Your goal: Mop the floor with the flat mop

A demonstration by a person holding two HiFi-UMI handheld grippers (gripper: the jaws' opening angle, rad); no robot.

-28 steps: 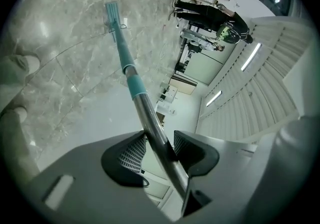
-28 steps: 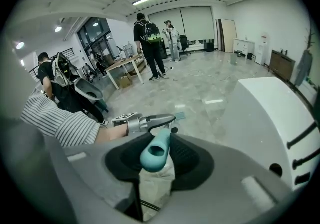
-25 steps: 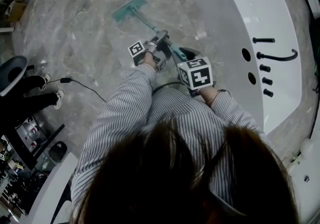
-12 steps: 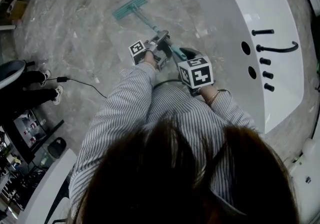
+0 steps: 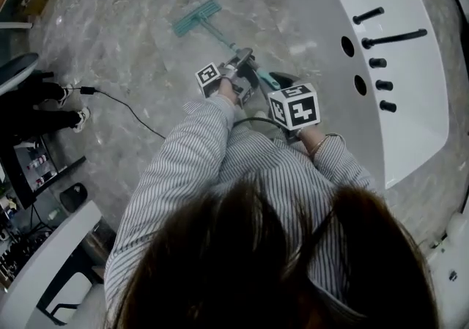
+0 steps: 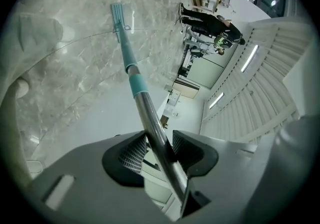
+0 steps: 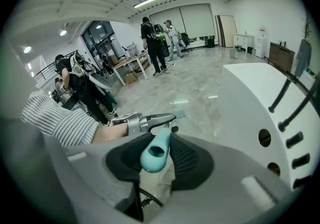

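At the far left, the cable [image 5: 126, 108] on the marble floor [image 5: 124, 34] sits higher in the head view than one second ago. The white counter [image 5: 399, 100] at the right has turned in the view too, so we think the head moved more than the mop did. The mop head [image 5: 196, 17] lies flat on the floor, ahead of both grippers and well apart from the cable. Its place relative to the grippers is nearly the same as before. The left gripper [image 6: 156, 152] still pinches the metal pole [image 6: 134, 79] between its ribbed pads. The right gripper [image 7: 156, 157], nearer to the body, pinches the teal handle end [image 7: 152, 154]. Both grips are unchanged, so we judge the mopping stroke is continuing, with only a small advance.
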